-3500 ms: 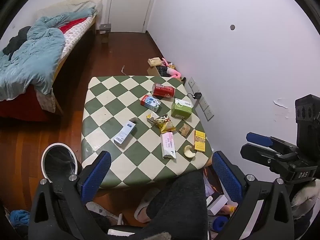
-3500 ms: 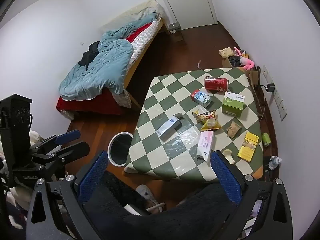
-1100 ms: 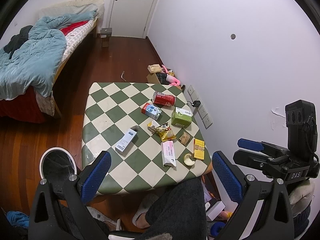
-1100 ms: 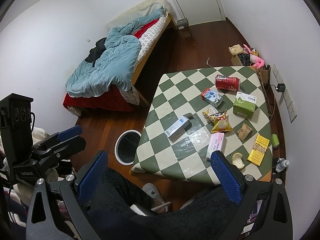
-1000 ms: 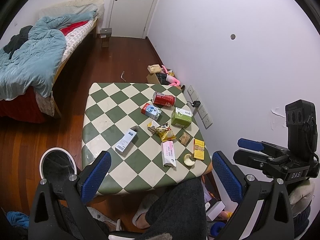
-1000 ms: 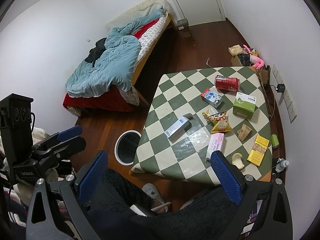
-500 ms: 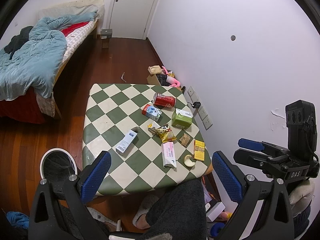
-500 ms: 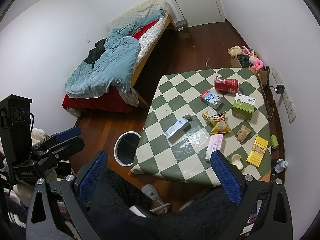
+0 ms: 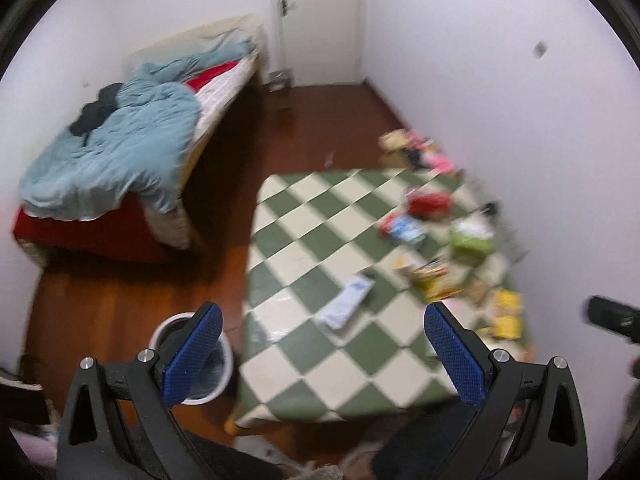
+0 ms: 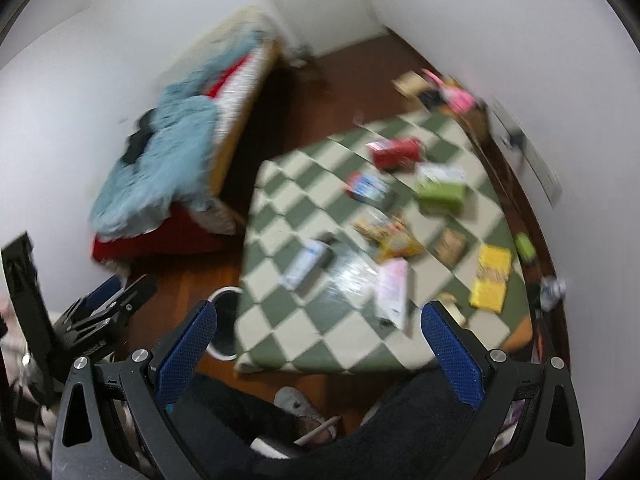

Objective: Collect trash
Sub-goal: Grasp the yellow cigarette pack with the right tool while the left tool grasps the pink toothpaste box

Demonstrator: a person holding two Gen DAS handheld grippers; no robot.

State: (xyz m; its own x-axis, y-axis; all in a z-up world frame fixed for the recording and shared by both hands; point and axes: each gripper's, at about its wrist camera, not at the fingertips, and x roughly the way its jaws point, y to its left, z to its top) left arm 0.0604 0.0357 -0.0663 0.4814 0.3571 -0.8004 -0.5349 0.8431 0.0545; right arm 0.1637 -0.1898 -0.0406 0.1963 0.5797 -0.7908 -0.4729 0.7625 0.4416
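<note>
Blue-padded fingers on your left gripper (image 9: pixel 318 354) stand wide apart with nothing between them; your right gripper (image 10: pixel 316 354) is the same, spread and empty. Both hang high above the near edge of the checkered table (image 10: pixel 280 344), well apart from any trash. Both views are motion-blurred, so labels can't be read.

Trash sits on the right half of the tabletop. Nearest your right gripper is the pink flat pack (image 10: pixel 392 288), beside a clear plastic sheet (image 10: pixel 352 276) and the white-and-blue carton (image 10: pixel 306 264). Farther out: yellow snack bag (image 10: pixel 394 236), small brown packet (image 10: pixel 451 246), yellow box (image 10: pixel 491 278), green box (image 10: pixel 440 190), blue-and-white carton (image 10: pixel 368 188), red can (image 10: pixel 398 152) on its side. A pale curved scrap (image 10: pixel 450 300) lies by the near right edge; can't tell what it is.

The white bin (image 9: pixel 212 364) stands on the wood floor just beside the table's near left corner, under your left gripper.

Handling, as a guess: everything looks light. Cartons and boxes are probably stiff, so pinch across the narrow sides. The can is round and may roll or slip; close across its middle. The bag and the plastic sheet are soft and thin; pinch a raised edge or crumpled fold, not the flat face. The flat pack lies low, so take its long edge.
</note>
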